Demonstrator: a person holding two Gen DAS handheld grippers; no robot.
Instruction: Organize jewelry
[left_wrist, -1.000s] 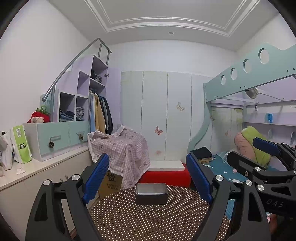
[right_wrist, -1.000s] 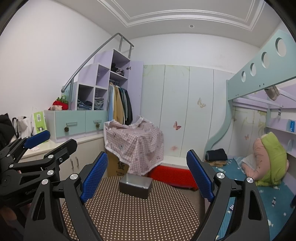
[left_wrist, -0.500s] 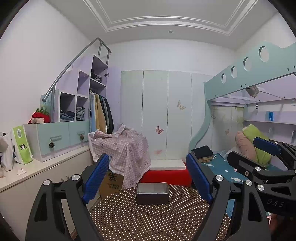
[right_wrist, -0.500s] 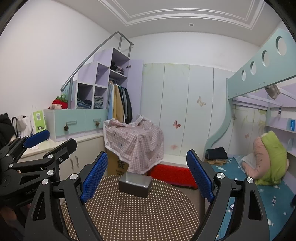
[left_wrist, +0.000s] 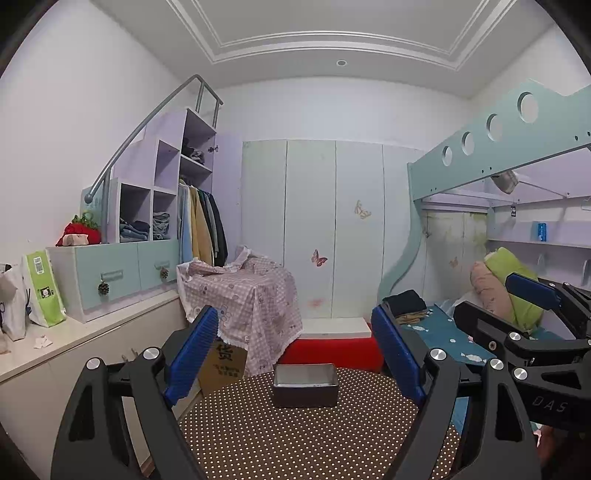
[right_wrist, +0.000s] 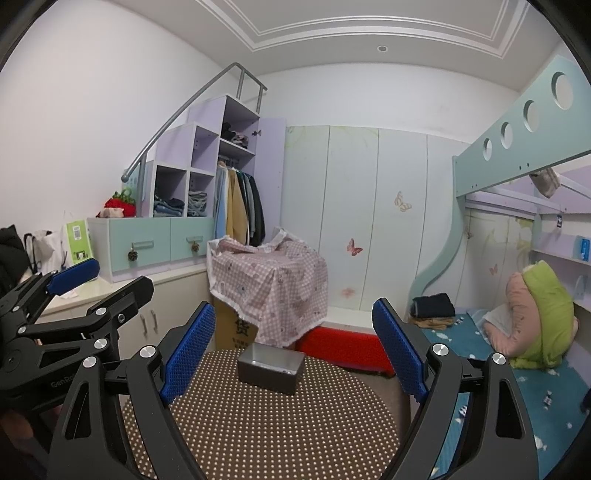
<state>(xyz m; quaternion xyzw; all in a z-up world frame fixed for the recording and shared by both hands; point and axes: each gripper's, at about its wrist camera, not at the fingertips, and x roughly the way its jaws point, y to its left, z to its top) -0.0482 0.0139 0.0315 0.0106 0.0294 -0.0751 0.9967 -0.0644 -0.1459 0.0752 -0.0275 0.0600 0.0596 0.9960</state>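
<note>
A small grey metal box stands open at the far side of a round table with a brown dotted cloth; it also shows in the right wrist view. No jewelry is visible. My left gripper is open and empty, held above the table short of the box. My right gripper is open and empty, at the same height, to the right of the left one. The right gripper shows at the right edge of the left wrist view, and the left gripper at the left edge of the right wrist view.
A checked cloth covers a stack behind the table, with a cardboard box and a red bench beside it. A white counter with drawers runs along the left. A bunk bed is on the right.
Both views have tilted slightly down, so the box and table sit a little lower and closer. Both grippers stay open.
</note>
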